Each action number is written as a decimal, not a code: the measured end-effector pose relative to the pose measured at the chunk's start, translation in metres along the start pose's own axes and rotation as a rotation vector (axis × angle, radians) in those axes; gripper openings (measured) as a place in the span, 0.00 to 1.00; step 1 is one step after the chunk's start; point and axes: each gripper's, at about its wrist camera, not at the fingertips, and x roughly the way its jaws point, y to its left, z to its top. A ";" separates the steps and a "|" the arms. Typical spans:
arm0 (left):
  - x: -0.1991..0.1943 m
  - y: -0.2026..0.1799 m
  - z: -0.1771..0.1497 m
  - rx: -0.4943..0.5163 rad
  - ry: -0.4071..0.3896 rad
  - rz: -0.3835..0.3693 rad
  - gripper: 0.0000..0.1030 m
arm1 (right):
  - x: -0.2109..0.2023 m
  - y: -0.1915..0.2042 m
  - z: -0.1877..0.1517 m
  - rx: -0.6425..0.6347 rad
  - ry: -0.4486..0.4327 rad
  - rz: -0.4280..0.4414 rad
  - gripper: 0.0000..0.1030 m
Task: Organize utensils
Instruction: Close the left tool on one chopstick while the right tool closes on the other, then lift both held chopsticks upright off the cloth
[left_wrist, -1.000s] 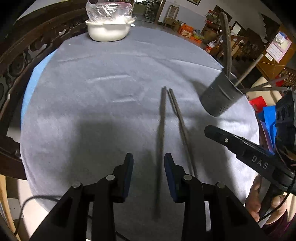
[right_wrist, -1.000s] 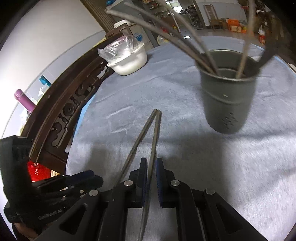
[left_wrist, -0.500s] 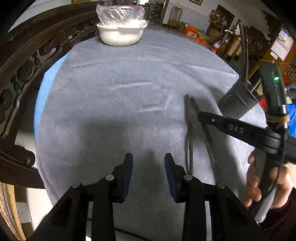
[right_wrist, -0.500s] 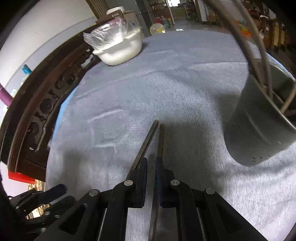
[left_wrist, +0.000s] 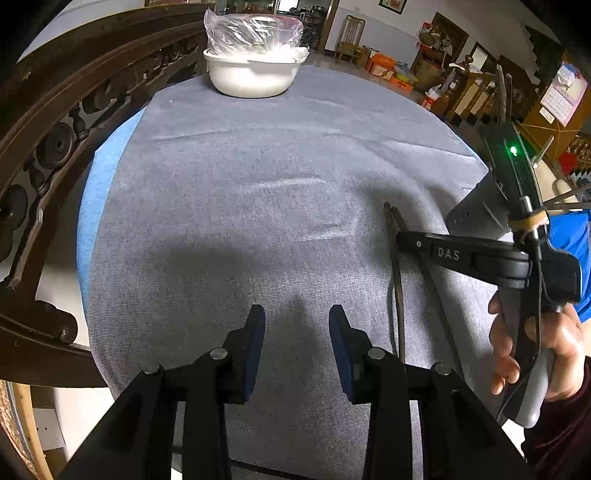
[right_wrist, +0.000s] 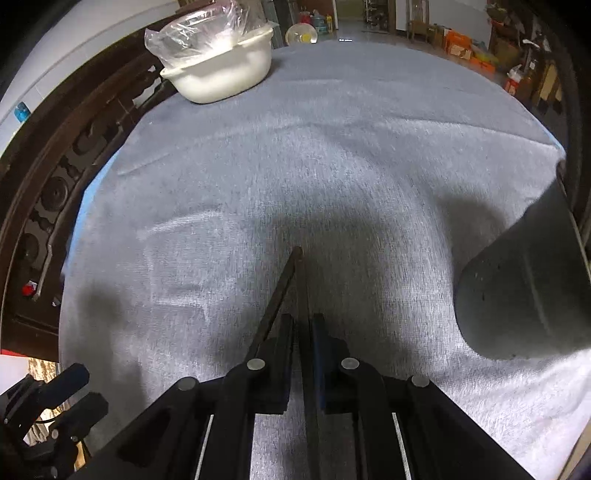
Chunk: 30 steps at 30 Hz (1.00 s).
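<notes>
Grey cloth (left_wrist: 258, 166) carries chopsticks (left_wrist: 398, 280). Your left gripper (left_wrist: 297, 325) gapes, holds nothing. Right wrist view alone shows your right gripper (right_wrist: 303, 328) clamped on one chopstick (right_wrist: 306, 295), holder (right_wrist: 524, 295) beside.

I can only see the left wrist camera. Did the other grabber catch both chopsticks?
Observer: No. The right gripper has its fingers closed on just one chopstick.
Operator: Where's the second one?
Observer: The other chopstick lies on the cloth just outside the left-hand finger. Its far tip almost meets the tip of the held one.
Operator: Is the cup close?
Observer: The holder sits off to that gripper's right, apart from the fingers.
</notes>
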 end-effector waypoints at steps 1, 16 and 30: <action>0.000 0.000 0.001 0.002 0.001 -0.003 0.35 | 0.000 -0.001 0.001 -0.001 -0.007 0.003 0.12; 0.031 -0.051 0.054 0.125 0.105 -0.069 0.35 | -0.053 -0.033 -0.031 0.069 -0.211 0.078 0.08; 0.102 -0.088 0.091 0.148 0.322 -0.084 0.35 | -0.066 -0.071 -0.046 0.126 -0.181 0.163 0.09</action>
